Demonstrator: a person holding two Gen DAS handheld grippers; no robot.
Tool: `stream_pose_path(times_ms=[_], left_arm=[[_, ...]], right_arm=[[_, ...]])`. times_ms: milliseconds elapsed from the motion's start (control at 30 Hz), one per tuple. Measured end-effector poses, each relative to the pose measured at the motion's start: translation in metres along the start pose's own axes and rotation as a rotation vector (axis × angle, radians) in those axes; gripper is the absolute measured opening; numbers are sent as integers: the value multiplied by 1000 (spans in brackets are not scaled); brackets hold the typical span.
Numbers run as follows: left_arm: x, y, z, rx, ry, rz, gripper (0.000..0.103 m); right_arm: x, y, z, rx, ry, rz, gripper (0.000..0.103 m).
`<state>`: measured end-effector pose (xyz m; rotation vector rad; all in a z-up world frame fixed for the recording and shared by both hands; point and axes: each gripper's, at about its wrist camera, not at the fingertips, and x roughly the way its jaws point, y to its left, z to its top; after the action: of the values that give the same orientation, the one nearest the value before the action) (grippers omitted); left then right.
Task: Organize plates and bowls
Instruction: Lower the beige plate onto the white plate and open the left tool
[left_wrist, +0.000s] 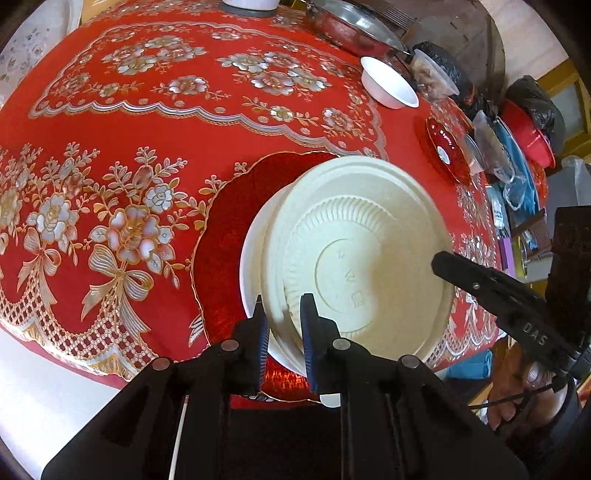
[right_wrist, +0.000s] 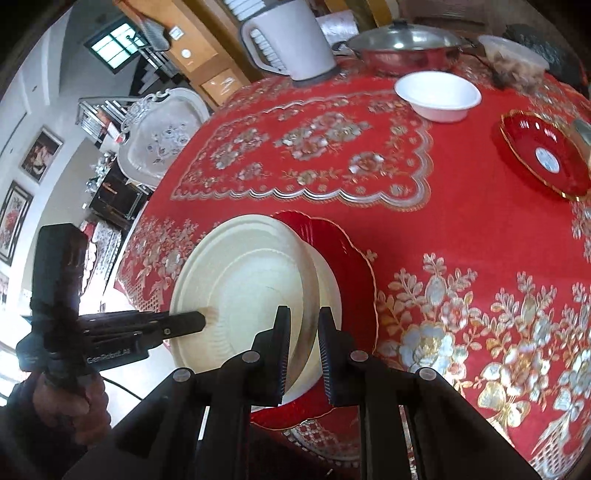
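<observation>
Your left gripper (left_wrist: 282, 325) is pinching the near rim of the cream plate (left_wrist: 365, 236), which is tilted up on edge so you see its underside: a ribbed ring around a flat centre with faint embossed marks. Your right gripper (right_wrist: 302, 354) has its blue ribbed pads (right_wrist: 326, 354) on either side of the same plate's rim at the opposite edge; they stand close to the rim, but you cannot tell from either view whether they press on it. In the left wrist view the right gripper's black finger meets the plate at its right edge.

Behind the cream plate sits a white bowl (left_wrist: 251, 258), only a crescent of its smooth rim showing, and under both lies the large red plate (left_wrist: 229, 221), glittery, with a scalloped gold edge. This stack is at the near edge of the table, on a red tablecloth (left_wrist: 147, 147) printed with silver and gold flowers, bows and lace.

Far right, well apart from the stack, a small white bowl (right_wrist: 437, 96) stands upright and holds nothing. Near it to the right lies a smaller red glass plate (right_wrist: 543, 155) with a gold rim and a white label at its centre. At the far edge are a white jug (right_wrist: 291, 40), a steel lidded pan (right_wrist: 406, 44) and a clear plastic tub (right_wrist: 513, 59) holding something brownish.
</observation>
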<state>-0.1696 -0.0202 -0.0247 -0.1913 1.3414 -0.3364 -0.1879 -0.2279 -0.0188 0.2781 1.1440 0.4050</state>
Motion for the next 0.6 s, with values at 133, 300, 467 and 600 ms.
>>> stream_pose_path(times_ms=[133, 300, 467, 600], left_arm=[[-3, 0, 1, 19, -16, -6, 14], [1, 3, 2, 20, -3, -15, 14], [0, 3, 3, 27, -8, -17, 14], [0, 5, 3, 21, -9, -13, 14]], right_arm=[[4, -3, -6, 23, 3, -5, 15], [6, -3, -9, 32, 3, -16, 17], [7, -4, -8, 39, -7, -29, 19], [7, -5, -8, 41, -15, -38, 19]])
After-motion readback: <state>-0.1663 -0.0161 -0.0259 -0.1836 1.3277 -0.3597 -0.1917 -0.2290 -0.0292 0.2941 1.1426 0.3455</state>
